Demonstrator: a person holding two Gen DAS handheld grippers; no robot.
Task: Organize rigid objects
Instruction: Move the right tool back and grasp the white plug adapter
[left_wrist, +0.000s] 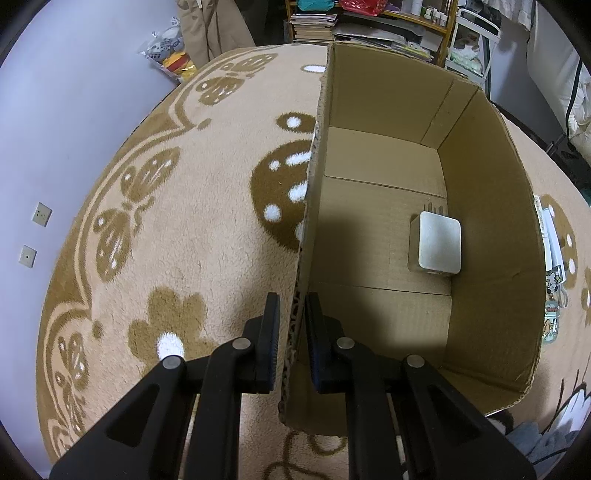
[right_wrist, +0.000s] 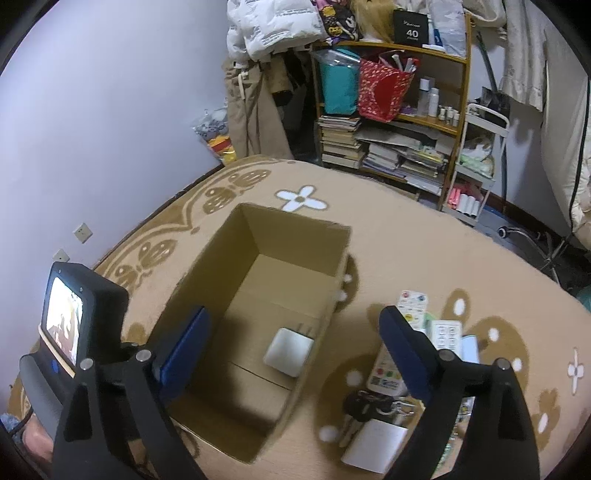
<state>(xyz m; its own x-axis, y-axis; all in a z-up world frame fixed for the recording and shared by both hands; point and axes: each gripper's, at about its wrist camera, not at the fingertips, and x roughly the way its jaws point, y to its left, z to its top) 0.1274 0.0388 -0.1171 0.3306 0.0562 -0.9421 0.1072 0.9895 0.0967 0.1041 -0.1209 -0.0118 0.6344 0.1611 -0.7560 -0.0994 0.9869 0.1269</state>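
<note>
Box (left_wrist: 480, 229) sits on rug (left_wrist: 207, 236); its near-left wall is clamped in left gripper (left_wrist: 291, 332). Right gripper (right_wrist: 295, 343) hovers above w/ jaws spread wide, nothing between. One white adapter (right_wrist: 289, 350) already inside, right side. Left to do, I judge: remotes (right_wrist: 413, 314), keys (right_wrist: 369, 406) & white block (right_wrist: 375, 445) wait on rug right of box.
</note>
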